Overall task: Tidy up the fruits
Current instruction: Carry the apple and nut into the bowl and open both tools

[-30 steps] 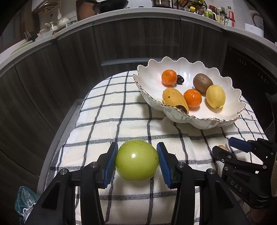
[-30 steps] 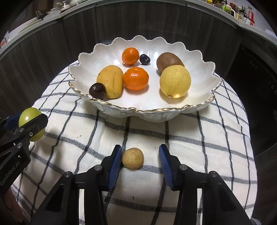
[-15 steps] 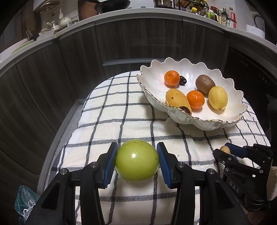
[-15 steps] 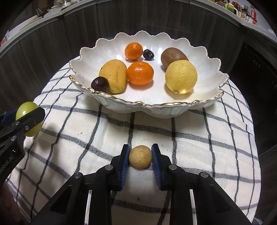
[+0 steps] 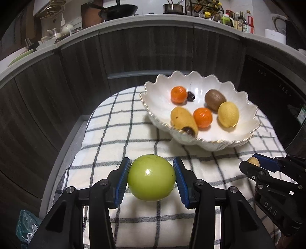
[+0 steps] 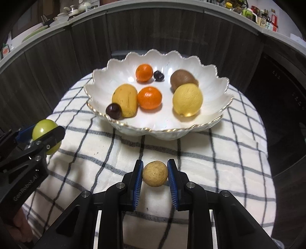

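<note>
My left gripper (image 5: 151, 177) is shut on a green apple (image 5: 151, 177), held a little above the checked cloth (image 5: 114, 138); the apple (image 6: 45, 134) and that gripper also show at the left of the right wrist view. My right gripper (image 6: 155, 177) is shut on a small tan round fruit (image 6: 155, 176), lifted just off the cloth. Beyond both stands a white scalloped bowl (image 6: 220, 86) with gold rim. It holds two oranges (image 6: 149, 97), a mango (image 6: 125, 100), a lemon (image 6: 187, 102), a kiwi (image 6: 183, 77) and two dark plums (image 6: 113, 111).
The cloth-covered table ends at dark wood cabinet fronts (image 5: 57, 86) on the left and back. A dark appliance (image 5: 277, 92) stands to the right. The countertop (image 5: 172, 17) above carries pans and bottles. A teal bag (image 5: 26, 228) lies low at the left.
My right gripper closed on the tan fruit and lifted it off the cloth. The left gripper kept its hold on the apple and stayed about where it was.
</note>
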`<state>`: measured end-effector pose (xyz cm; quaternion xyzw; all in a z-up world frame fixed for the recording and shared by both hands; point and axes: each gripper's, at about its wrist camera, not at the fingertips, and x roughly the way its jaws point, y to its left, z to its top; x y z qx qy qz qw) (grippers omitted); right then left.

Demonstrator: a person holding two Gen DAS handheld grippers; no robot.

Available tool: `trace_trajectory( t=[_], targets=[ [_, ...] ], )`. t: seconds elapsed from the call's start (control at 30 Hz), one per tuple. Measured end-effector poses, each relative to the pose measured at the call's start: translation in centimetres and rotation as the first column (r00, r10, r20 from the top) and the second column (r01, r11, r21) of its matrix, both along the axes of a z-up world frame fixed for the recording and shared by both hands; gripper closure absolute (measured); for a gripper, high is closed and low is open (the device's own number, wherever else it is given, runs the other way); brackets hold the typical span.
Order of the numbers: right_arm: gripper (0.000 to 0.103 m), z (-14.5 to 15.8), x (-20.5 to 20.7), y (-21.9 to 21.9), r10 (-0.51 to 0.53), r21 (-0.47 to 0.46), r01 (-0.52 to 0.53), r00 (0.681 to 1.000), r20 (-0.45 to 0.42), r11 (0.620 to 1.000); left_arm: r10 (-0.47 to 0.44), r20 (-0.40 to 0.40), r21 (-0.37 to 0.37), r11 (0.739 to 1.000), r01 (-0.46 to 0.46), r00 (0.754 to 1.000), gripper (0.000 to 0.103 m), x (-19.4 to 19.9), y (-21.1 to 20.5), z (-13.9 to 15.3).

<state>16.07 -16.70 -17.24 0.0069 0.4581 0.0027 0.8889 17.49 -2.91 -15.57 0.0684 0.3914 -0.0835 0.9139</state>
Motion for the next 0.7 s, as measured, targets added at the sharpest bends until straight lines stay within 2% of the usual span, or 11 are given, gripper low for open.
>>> trace_trajectory(
  t=[0.4,0.7],
  targets=[
    [0.076,5.6,0.4,-2.7,-0.026,0.019,0.024,0.997,0.073,1.000,-0.042,0.036,-0.025,0.999,0.043,0.998,0.057,0.5,-2.2,5.1],
    [0.076,7.5,2.8,-4.2,-0.028,0.025,0.026,0.994,0.103,0.999,-0.081,0.056,-0.027,0.996,0.083,0.995,0.057,3.6,-4.4,6.4]
  ],
)
